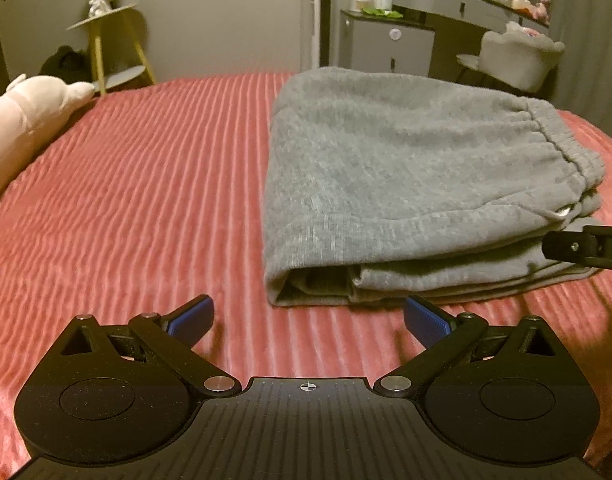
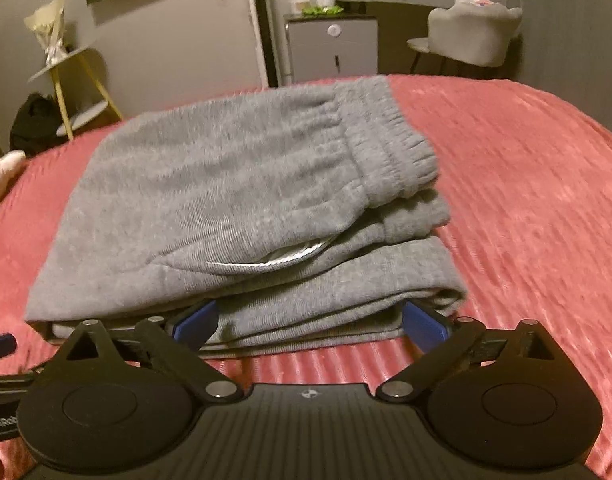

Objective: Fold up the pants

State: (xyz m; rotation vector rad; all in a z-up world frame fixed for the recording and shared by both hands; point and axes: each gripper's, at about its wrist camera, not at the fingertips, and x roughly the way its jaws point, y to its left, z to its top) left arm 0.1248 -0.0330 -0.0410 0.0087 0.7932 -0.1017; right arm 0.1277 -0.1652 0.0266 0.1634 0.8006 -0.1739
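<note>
Left hand-held gripper (image 1: pixel 309 320) released, jaws wide over the red bed (image 1: pixel 146 184), nothing between them. Right hand-held gripper (image 2: pixel 309 322) also released, blue pads at the near edge of folded grey pants (image 2: pixel 234 184). Pants lie at 1 o'clock from the left one, waistband at 3 o'clock.

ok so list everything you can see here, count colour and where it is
pants: one, grey, folded in a stack on the bed
bedspread: one, pink-red ribbed, under the pants
plush toy: one, pale pink, bed's left edge
side table: one, yellow legs, by the far wall, wrapped bouquet on top
small cabinet: one, grey, far wall
chair: one, grey, at the dresser
dresser: one, grey, far right, bottles on top
left tongs: one, black with blue pads, open, over bare bedspread
right tongs: one, black with blue pads, open, at the pants' near edge
</note>
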